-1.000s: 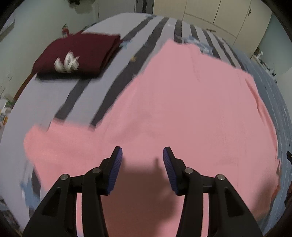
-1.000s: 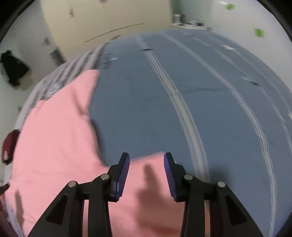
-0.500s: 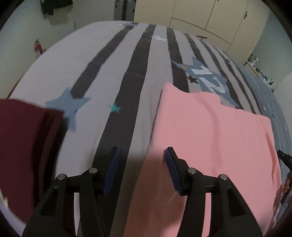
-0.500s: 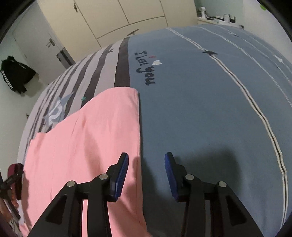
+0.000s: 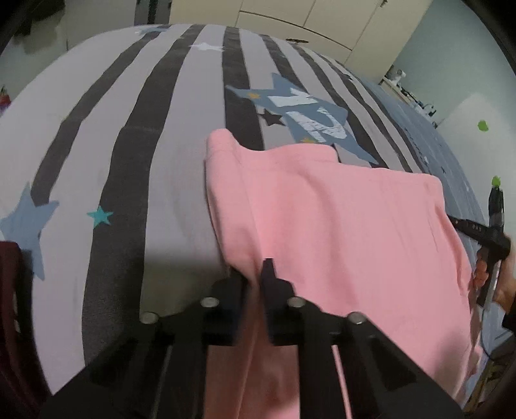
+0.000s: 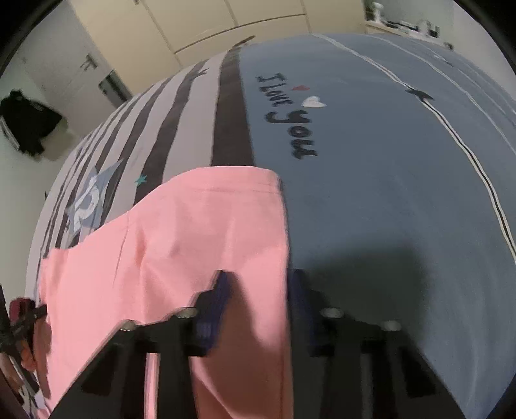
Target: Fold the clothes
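Observation:
A pink garment (image 5: 338,225) lies spread on the bed, its far edge folded flat. My left gripper (image 5: 254,274) is shut on the pink garment at its near left edge. In the right wrist view the pink garment (image 6: 180,235) fills the left half. My right gripper (image 6: 258,290) straddles its near right edge; the jaws stand partly apart with cloth between them, and motion blur hides whether they pinch it. The right gripper also shows in the left wrist view (image 5: 483,238) at the garment's right side.
The bed cover is grey with dark stripes (image 5: 135,154) on the left and blue (image 6: 387,180) with "I Love You" lettering on the right. A dark red folded garment (image 5: 9,290) lies at the far left edge. Wardrobe doors (image 6: 200,29) stand behind the bed.
Both grippers were open over the garment's side edges half a second ago. Now both have dropped onto the edges; the left has closed on the cloth and the right jaws have narrowed around it.

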### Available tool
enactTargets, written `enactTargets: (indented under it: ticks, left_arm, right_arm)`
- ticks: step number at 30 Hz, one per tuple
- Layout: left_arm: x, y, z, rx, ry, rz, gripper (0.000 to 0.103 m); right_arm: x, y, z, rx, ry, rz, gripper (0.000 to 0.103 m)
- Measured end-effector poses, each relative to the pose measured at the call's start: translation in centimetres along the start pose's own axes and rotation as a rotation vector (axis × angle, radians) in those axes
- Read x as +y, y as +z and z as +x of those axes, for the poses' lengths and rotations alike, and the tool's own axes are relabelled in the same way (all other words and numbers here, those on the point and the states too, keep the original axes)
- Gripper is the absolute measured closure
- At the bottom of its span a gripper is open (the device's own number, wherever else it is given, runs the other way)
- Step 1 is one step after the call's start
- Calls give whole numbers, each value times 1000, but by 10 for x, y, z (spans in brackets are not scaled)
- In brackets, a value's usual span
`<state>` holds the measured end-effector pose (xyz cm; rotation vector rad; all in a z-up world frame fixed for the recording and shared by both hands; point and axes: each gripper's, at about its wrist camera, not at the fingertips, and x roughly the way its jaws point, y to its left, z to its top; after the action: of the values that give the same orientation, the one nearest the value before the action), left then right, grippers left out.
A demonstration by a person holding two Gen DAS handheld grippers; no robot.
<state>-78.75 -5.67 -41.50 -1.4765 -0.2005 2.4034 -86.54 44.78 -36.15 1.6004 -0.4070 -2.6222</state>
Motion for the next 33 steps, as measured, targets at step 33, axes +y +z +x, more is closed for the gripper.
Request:
enactTargets:
  ticks: [33]
  left_arm:
    - [7, 60, 37, 69, 43, 29, 99]
  right_arm:
    - [-16, 43, 20, 41, -202, -83, 100]
